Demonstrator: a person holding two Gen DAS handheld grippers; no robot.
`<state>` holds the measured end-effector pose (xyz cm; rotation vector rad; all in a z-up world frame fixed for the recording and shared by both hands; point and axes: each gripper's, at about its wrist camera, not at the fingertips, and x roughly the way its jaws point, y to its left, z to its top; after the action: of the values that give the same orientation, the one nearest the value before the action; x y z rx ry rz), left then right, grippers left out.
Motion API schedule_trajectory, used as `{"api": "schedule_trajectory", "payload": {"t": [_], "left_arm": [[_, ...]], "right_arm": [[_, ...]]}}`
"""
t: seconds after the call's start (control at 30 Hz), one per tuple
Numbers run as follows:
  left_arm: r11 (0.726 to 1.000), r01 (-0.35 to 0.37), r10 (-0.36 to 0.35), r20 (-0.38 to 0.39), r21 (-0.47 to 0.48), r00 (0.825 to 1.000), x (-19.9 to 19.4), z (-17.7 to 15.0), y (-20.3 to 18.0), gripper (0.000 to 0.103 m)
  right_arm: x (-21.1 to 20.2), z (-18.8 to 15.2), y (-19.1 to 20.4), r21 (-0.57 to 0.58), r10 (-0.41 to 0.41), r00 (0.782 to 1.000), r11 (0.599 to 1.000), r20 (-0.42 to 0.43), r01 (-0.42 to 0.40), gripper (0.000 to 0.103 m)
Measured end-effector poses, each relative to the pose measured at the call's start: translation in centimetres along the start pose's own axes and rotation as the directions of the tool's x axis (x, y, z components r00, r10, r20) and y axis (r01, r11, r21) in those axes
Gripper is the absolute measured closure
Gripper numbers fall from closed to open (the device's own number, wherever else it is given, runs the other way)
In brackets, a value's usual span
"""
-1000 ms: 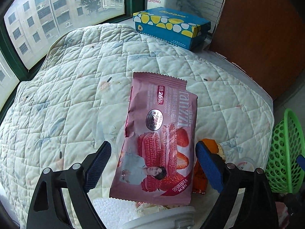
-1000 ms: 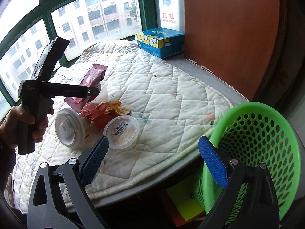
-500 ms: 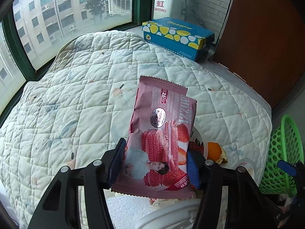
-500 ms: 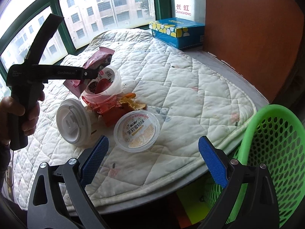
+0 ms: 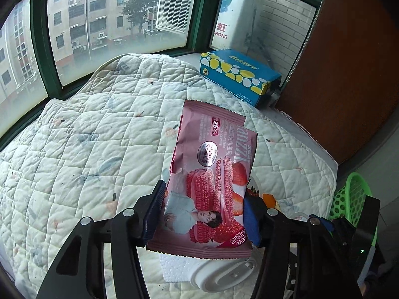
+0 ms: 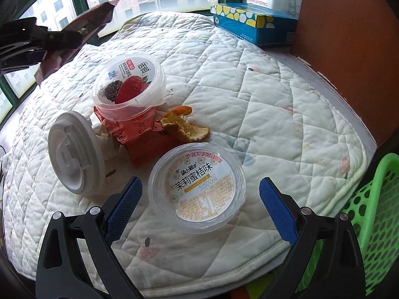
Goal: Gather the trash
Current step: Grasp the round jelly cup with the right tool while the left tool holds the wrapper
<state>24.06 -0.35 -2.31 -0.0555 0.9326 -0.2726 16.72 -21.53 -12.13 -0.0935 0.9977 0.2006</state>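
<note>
1. The left claw (image 5: 203, 214) grips a pink snack wrapper (image 5: 212, 174) by its lower end, clear of the quilted pad (image 5: 87, 149); the wrapper's long axis runs away from the claw, along its pointing line.
2. The right claw (image 6: 198, 206) stands wide with its jaws closing, nothing pressed between the pads; a clear lidded cup (image 6: 198, 186) with a printed label lies flat on the quilt directly ahead, between the two blue pads (image 6: 124, 206).
3. Beyond it lie orange peel (image 6: 184, 127), a red wrapper (image 6: 142, 137), a berry-label tub (image 6: 129, 87) and a white lid (image 6: 74, 157).
4. The green basket (image 6: 374, 224) sits off the quilt's edge at the right claw's side; that hand looks nearer to it, so the held wrapper probably has to cross over the remaining trash to reach it.
</note>
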Motion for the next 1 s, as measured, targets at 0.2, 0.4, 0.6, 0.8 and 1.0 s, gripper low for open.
{"api": "schedule_trajectory", "payload": {"t": [0.2, 0.4, 0.6, 0.8, 1.0], "left_arm": [[1.000, 0.010, -0.010, 0.019, -0.012, 1.000, -1.2, -0.5, -0.1, 0.048], [1.000, 0.021, -0.021, 0.027, -0.005, 0.999, -2.2, -1.0, -1.0, 0.048], [0.999, 0.050, -0.051, 0.039, 0.019, 0.998, -3.3, -1.4, -3.1, 0.048], [0.994, 0.092, -0.095, 0.050, 0.057, 0.994, -4.1, -1.6, -6.1, 0.048], [0.984, 0.142, -0.148, 0.047, 0.102, 0.988, -4.4, -2.0, -9.8, 0.048]], "right_arm": [[-0.2, -0.2, 0.1, 0.013, 0.026, 1.000, 1.000, -0.007, -0.026, 0.035], [-2.4, -0.4, 0.1, 0.017, 0.041, 0.998, 0.999, 0.039, -0.042, 0.036], [-6.2, -1.1, -1.1, 0.045, 0.043, 0.994, 0.998, 0.096, -0.047, 0.036], [-10.2, -2.6, -3.4, 0.082, 0.000, 0.990, 0.997, 0.144, -0.012, 0.035], [-13.4, -4.7, -6.5, 0.133, -0.064, 0.983, 0.990, 0.172, 0.041, 0.035]]}}
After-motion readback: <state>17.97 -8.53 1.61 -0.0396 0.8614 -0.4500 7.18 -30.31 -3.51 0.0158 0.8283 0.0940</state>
